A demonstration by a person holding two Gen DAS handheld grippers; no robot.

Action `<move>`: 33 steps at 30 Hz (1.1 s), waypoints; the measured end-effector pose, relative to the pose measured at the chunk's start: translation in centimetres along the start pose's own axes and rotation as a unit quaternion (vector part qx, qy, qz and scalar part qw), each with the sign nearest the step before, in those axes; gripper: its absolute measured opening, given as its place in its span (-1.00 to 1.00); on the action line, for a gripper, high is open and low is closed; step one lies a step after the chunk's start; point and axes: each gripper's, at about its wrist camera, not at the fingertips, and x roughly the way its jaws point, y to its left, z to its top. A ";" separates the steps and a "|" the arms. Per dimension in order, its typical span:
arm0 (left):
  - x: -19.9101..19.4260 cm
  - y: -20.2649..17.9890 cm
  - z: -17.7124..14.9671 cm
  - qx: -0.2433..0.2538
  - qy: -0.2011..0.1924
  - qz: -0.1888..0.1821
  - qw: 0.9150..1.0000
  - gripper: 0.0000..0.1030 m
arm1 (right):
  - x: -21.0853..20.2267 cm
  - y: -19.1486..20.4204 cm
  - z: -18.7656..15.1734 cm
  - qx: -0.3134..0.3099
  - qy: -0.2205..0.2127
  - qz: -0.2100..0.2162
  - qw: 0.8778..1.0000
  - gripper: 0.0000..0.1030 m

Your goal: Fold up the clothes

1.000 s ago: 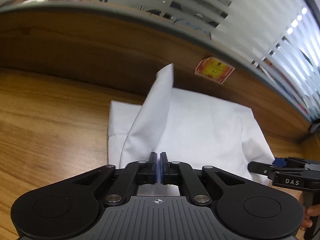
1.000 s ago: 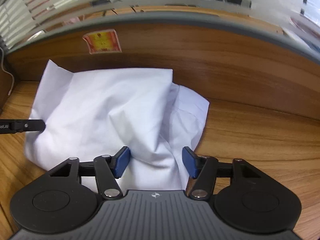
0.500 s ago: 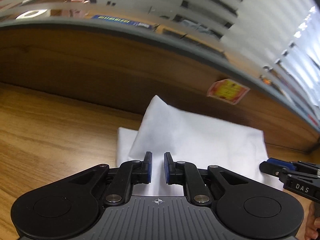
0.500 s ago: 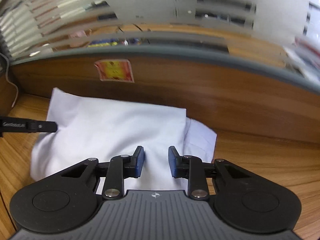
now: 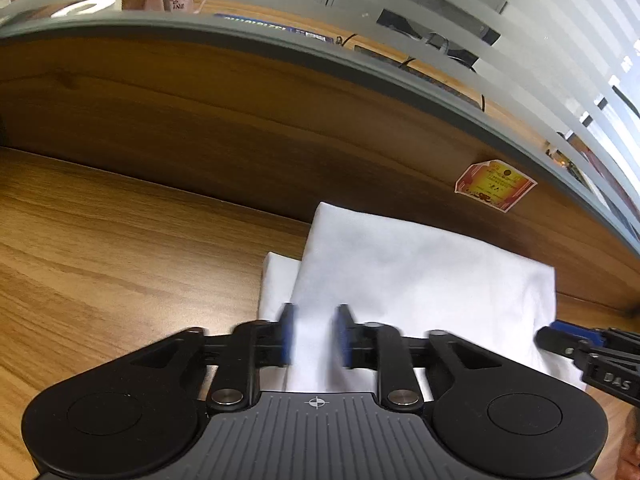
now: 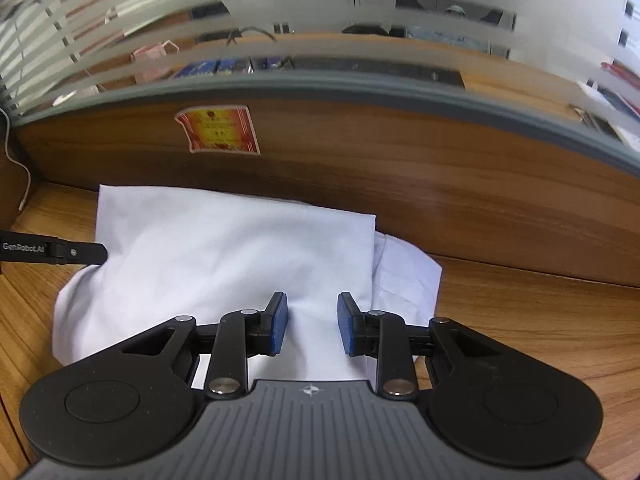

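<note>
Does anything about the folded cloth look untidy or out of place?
Yes. On the white garment, a lower layer sticks out past the top fold's right edge, rumpled and uneven, instead of lying flush.

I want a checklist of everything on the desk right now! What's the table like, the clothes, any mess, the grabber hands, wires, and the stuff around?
Surface: wooden desk, bare wood showing around the cloth.
Job's things: white garment lying folded flat near the back panel; a lower layer sticks out at both side edges.
Clutter: nothing seen.
Grippers: left gripper open, blurred, over the garment's near edge; right gripper open, holding nothing.
Cables: thin white cable hanging at the desk's corner.
Surroundings: wooden back panel with a red-and-yellow sticker; striped frosted glass above.
</note>
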 end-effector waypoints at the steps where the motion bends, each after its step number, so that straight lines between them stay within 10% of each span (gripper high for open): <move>1: -0.3 -0.1 0.0 0.001 -0.001 0.003 1.000 -0.18 | -0.5 0.0 0.0 0.001 -0.003 0.000 1.000 -0.29; 7: -1.9 0.5 -0.2 -0.005 -0.014 -0.005 1.000 0.42 | -2.8 -1.4 -0.1 0.032 -0.020 0.001 0.999 0.59; 16: 0.8 2.2 -0.5 -0.018 0.035 -0.041 0.998 0.57 | 1.1 -6.5 -1.1 0.126 0.037 0.038 0.991 0.85; 27: 2.8 2.0 0.1 -0.041 0.035 -0.092 0.994 0.57 | 4.6 -7.9 -1.5 0.186 0.055 0.110 0.975 0.87; 33: 3.0 0.7 0.0 -0.030 0.019 -0.089 0.995 0.25 | 4.0 -6.8 -1.7 0.183 0.050 0.110 0.976 0.20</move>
